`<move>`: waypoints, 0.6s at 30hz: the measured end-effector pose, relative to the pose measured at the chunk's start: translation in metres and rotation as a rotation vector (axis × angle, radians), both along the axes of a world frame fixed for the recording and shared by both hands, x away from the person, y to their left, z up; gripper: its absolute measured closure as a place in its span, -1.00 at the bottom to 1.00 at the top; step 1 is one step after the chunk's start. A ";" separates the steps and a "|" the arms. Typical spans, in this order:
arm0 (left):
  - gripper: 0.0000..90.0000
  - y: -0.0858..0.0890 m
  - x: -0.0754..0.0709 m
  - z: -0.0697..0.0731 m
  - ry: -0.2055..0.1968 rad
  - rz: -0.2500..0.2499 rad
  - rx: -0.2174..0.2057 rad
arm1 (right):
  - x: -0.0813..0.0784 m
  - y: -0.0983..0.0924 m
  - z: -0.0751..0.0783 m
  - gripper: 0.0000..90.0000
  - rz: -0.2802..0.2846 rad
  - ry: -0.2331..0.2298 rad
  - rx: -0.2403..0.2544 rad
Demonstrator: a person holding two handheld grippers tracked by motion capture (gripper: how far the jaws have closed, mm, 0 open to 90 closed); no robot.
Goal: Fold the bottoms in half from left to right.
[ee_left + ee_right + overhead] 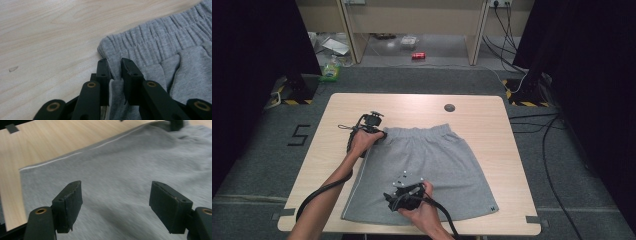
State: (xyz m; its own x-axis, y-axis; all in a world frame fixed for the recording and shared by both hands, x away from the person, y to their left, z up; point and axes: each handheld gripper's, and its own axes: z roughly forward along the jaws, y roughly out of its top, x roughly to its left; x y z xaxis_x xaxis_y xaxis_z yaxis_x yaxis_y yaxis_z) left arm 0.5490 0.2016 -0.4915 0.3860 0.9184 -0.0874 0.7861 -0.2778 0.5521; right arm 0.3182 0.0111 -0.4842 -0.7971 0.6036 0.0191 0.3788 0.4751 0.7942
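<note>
Grey shorts (pixel 432 165) lie flat on the wooden table (pixel 412 107), elastic waistband at the far side and hems toward the front edge. My left gripper (pixel 382 134) is at the waistband's left corner. In the left gripper view the left gripper (pixel 115 67) is shut on a fold of the grey shorts (pixel 160 42) just below the waistband corner. My right gripper (pixel 390 198) hovers over the lower left part of the shorts, pointing left. In the right gripper view the right gripper (pixel 116 197) stands open above the grey cloth (pixel 130 170), nothing between its pads.
A small dark round disc (pixel 449 107) sits on the table beyond the waistband. A white stripe (pixel 75 155) runs along the shorts' left side seam. On the floor beyond are a red can (pixel 418 56), a green bottle (pixel 331 70) and cables (pixel 542 130) at right.
</note>
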 end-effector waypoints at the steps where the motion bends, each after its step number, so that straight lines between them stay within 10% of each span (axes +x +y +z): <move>1: 0.69 0.000 0.000 0.000 0.000 0.000 0.001 | -0.002 0.008 -0.001 -0.39 0.012 0.010 0.002; 18: 0.69 0.000 0.000 0.000 -0.006 -0.012 0.011 | -0.017 0.066 -0.009 -0.31 0.092 0.049 0.013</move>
